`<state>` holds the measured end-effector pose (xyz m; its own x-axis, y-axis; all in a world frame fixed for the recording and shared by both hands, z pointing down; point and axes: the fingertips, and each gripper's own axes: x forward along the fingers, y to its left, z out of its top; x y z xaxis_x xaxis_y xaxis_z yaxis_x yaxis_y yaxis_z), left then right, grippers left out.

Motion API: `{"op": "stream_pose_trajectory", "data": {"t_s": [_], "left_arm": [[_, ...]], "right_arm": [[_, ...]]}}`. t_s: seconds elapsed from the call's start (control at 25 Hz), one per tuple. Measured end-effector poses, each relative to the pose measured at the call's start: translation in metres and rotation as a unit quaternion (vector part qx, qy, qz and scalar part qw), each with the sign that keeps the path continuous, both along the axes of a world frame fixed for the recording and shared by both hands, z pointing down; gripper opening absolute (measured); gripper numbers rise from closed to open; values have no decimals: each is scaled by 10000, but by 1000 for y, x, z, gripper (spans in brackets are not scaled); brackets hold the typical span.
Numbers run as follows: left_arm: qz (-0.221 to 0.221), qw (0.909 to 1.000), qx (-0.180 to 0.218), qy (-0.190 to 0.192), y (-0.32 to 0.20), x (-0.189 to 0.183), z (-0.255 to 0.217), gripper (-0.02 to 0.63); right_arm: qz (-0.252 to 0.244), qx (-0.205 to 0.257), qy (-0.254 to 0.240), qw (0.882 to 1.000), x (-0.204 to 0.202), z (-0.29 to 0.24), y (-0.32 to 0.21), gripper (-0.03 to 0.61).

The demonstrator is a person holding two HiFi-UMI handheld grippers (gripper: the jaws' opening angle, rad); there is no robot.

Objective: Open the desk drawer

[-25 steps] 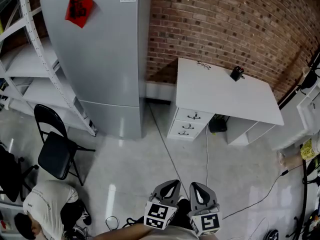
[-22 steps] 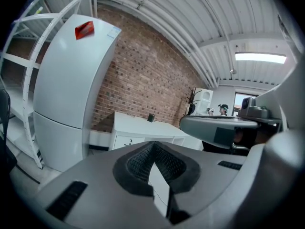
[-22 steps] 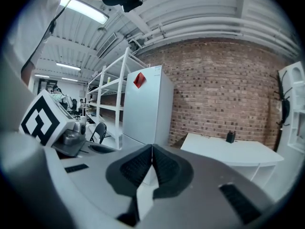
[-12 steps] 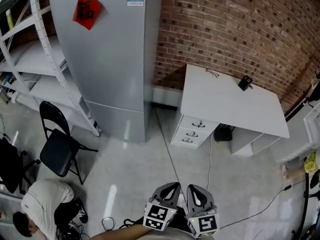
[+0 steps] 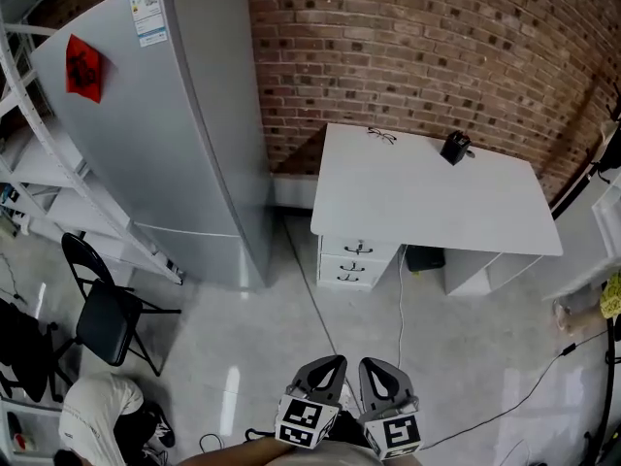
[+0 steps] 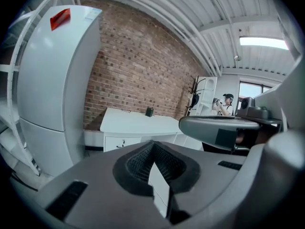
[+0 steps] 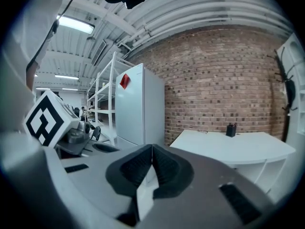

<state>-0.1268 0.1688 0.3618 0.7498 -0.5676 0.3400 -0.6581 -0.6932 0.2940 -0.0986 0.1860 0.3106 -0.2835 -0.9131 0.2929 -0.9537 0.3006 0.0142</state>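
- Though our arms are cut off, left gripper [image 5: 327, 365] and right gripper [image 5: 378, 369] show fingers together, empty.
- We barely make out the closed drawers [image 5: 355, 261] under the tabletop [image 5: 437, 192], well ahead.

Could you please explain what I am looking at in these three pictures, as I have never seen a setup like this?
There is no robot here: a person holds a gripping tool in each hand. The top-down picture comes from a camera on the person's head; the left tool and right tool show at its bottom edge. The other two pictures come from cameras riding on each tool, looking along its jaws. Both tools are shut and hold nothing. Ahead, some way off, stands a white desk with three closed drawers. On it lie glasses and a small black object. A fridge stands to its left.
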Motion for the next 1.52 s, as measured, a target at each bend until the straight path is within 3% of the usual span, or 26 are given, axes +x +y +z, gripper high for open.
{"op": "stream_pose_trajectory", "data": {"t_s": [0.32, 0.68, 1.16, 1.52], "left_arm": [[-319, 9988, 50, -357, -40, 69, -3, 6], [-730, 9963, -107, -451, -84, 72, 12, 6], [-330, 9990, -229, -195, -206, 56, 35, 6], [217, 9985, -412, -287, -235, 60, 71, 6]], "right_arm": [[-216, -189, -275, 9992, 80, 4, -36, 15], [-635, -200, -400, 9970, 82, 20, -78, 15], [-40, -415, -83, 9991, 69, 33, -188, 15], [199, -656, 199, 9974, 55, 42, -223, 15]]}}
